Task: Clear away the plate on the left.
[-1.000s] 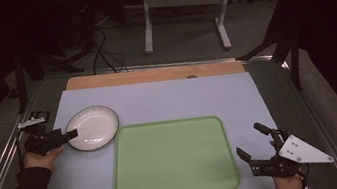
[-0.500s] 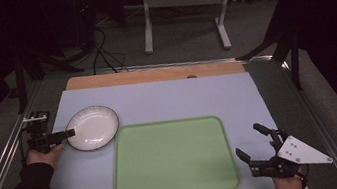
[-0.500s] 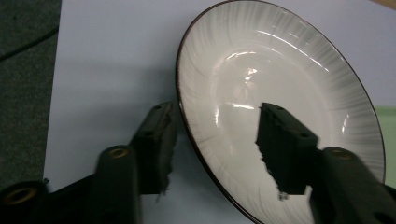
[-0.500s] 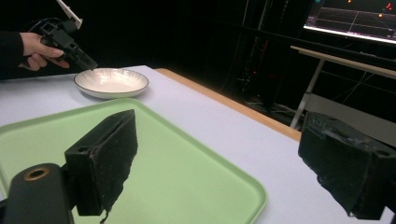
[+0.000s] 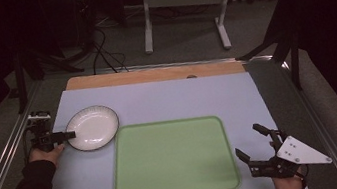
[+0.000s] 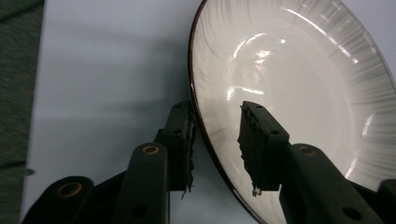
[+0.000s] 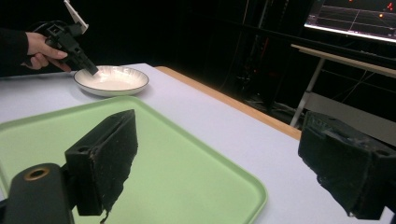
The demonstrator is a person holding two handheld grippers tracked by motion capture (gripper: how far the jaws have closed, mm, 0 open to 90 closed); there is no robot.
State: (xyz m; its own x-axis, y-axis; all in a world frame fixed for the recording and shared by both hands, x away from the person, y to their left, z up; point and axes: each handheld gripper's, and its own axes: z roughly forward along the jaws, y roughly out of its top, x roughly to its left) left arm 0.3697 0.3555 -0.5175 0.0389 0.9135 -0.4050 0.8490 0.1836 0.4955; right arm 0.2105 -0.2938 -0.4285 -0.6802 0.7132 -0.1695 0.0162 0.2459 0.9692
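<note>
Plate (image 5: 92, 128), white with a thin dark rim, lies on the pale blue table (image 5: 167, 99) at its left side, just beside the far-left corner of the green tray (image 5: 173, 159). The left gripper (image 6: 215, 140) meets it at the near-left edge. Its jaws stand apart with the rim between them, one jaw outside the plate and one over the inner slope. They are not closed on the rim; a gap is visible on the inner side. I judge that this straddling position is chosen because a shallow plate can be taken only by its edge.

The right gripper (image 5: 260, 149) rests at the near-right corner of the tray, held by a hand (image 5: 289, 186) at the table edge. Its jaws are wide open and hold nothing. It is well apart from the plate.

The tray is empty, and nothing stands between plate and tray. Beyond the table are a wooden strip (image 5: 153, 74), cables and a metal stand (image 5: 180, 1) on the floor.
</note>
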